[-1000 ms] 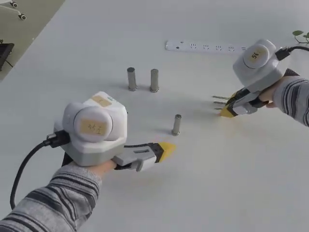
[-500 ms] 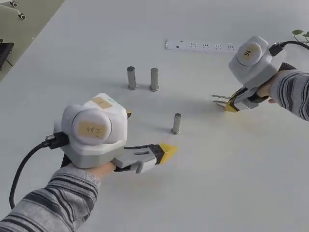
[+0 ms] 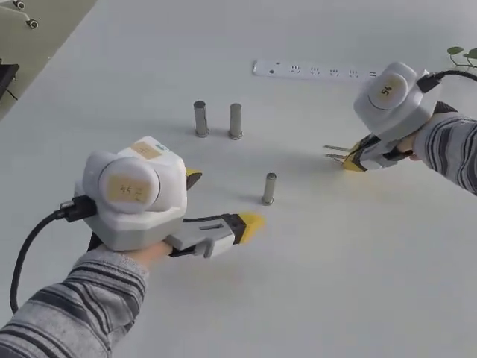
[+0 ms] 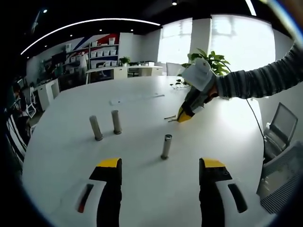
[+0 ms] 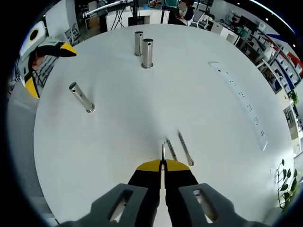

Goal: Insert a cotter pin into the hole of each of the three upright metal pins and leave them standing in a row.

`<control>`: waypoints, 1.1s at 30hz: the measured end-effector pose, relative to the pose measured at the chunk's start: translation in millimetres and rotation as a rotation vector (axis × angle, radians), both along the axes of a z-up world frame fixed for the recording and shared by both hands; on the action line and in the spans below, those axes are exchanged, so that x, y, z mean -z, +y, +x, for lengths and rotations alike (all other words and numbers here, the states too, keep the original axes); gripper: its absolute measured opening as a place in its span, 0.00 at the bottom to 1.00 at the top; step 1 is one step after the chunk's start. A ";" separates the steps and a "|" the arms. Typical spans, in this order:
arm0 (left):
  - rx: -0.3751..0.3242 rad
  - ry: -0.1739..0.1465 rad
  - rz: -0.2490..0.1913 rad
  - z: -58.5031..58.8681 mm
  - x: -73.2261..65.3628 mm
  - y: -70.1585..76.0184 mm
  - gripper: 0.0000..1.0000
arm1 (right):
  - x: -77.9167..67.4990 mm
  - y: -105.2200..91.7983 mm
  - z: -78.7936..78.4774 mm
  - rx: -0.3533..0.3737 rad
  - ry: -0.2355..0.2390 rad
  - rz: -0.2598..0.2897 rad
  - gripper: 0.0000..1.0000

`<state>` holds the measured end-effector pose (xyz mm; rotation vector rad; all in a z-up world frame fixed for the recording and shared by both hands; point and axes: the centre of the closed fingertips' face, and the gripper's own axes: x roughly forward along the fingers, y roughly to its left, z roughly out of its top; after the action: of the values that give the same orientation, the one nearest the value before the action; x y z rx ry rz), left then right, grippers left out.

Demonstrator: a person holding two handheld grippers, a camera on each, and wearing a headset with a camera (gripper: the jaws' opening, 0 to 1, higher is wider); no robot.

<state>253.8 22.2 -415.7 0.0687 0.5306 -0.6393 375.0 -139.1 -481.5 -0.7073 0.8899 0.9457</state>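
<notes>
One cotter pin (image 5: 163, 150) is pinched between the closed jaws of the right gripper (image 5: 162, 165), down near the white table (image 3: 358, 261). Two loose cotter pins (image 5: 185, 149) lie just beside it. A lone metal pin (image 3: 269, 188) stands upright between the grippers, and two other metal pins (image 3: 200, 118) stand side by side farther back. The left gripper (image 4: 161, 164) hovers with jaws wide apart, holding nothing and facing the lone pin. A power strip (image 3: 313, 71) lies beyond.

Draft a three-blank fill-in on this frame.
Upright pins on the table: ____. The left gripper has its jaws ____. The right gripper grips one cotter pin; ____ more lie beside it.
Answers: three, open, two.
</notes>
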 end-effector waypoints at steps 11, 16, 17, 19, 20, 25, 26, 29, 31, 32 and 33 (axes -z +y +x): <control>0.062 0.026 -0.037 8.1 -10.8 -19.8 0.46 | -34.4 37.7 -31.0 -0.246 -0.148 0.060 0.00; 0.093 0.030 -0.039 15.2 -15.4 -30.8 0.40 | -39.0 50.9 -39.8 -0.314 -0.180 0.083 0.00; 0.095 0.035 -0.041 15.9 -15.3 -32.1 0.38 | -41.3 54.9 -44.9 -0.334 -0.188 0.079 0.00; 0.101 0.047 -0.056 18.1 -15.2 -35.4 0.36 | -46.2 62.7 -52.0 -0.362 -0.203 0.095 0.00; 0.101 0.051 -0.061 18.9 -15.3 -36.4 0.35 | -46.8 63.7 -53.2 -0.362 -0.201 0.097 0.00; 0.109 0.085 -0.078 19.4 -12.3 -41.2 0.28 | -60.3 79.0 -65.4 -0.417 -0.253 0.122 0.00; 0.106 0.089 -0.083 19.5 -12.4 -41.6 0.27 | -62.4 81.4 -67.2 -0.427 -0.258 0.129 0.00; 0.102 0.091 -0.108 20.5 -14.9 -43.2 0.22 | -66.0 88.0 -67.3 -0.466 -0.283 0.142 0.00; 0.097 0.096 -0.128 22.1 -16.9 -43.9 0.21 | -70.5 92.9 -72.3 -0.503 -0.307 0.140 0.00; 0.095 0.099 -0.136 22.7 -17.7 -44.1 0.20 | -71.9 94.9 -75.6 -0.524 -0.314 0.135 0.00; 0.090 0.101 -0.152 23.6 -19.5 -44.5 0.19 | -72.9 95.9 -77.0 -0.530 -0.320 0.133 0.00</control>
<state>277.4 -22.2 -396.3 -0.0832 0.5774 -0.7725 297.9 -43.2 -408.6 -0.9700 0.3534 1.2999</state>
